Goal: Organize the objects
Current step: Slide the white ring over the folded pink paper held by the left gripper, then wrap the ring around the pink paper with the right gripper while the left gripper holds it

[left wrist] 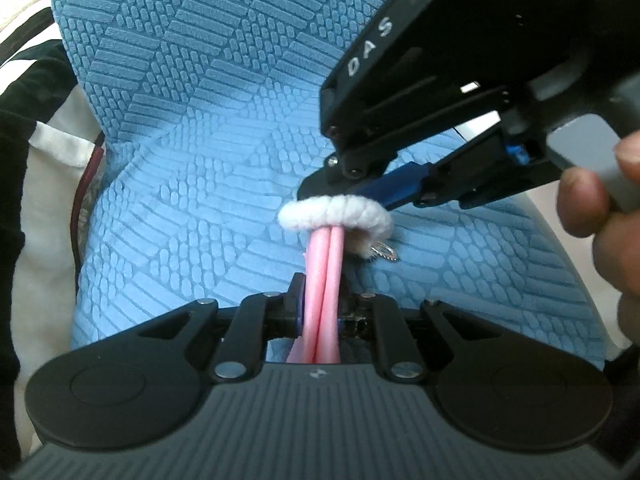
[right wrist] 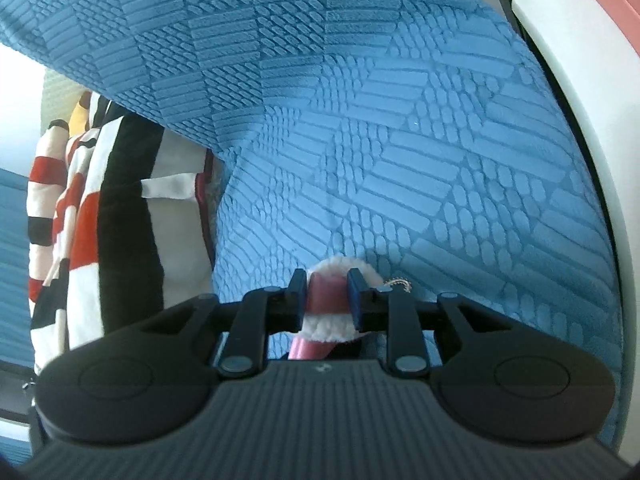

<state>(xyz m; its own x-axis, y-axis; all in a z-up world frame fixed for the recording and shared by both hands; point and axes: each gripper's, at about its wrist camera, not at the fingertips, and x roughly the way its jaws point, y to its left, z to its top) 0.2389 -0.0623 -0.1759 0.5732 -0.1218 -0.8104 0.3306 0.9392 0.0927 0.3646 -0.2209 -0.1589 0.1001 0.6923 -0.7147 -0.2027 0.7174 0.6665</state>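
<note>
Two hand-held grippers meet over a blue textured cushion (left wrist: pixel 208 128). The left gripper (left wrist: pixel 318 300) has its jaws drawn narrow, clamped on a pair of pink cords (left wrist: pixel 325 272) that run forward between its fingers. Around those cords, just ahead of the fingertips, sits a white fluffy ring (left wrist: pixel 336 210) (a small metal ring (left wrist: pixel 386 251) hangs at its right side). The right gripper (left wrist: pixel 384 196) comes in from the upper right, a hand (left wrist: pixel 600 216) gripping its handle, and its blue-tipped fingers touch the far edge of the fluffy ring. From the right wrist view, that gripper (right wrist: pixel 327 296) is also nearly closed, its pads pressing the fluffy ring (right wrist: pixel 340 268) from both sides, with the pink cords (right wrist: pixel 322 292) showing between them. A striped cloth (right wrist: pixel 92 216) of red, white and black lies left of the cushion (right wrist: pixel 360 140), touching its edge.
</note>
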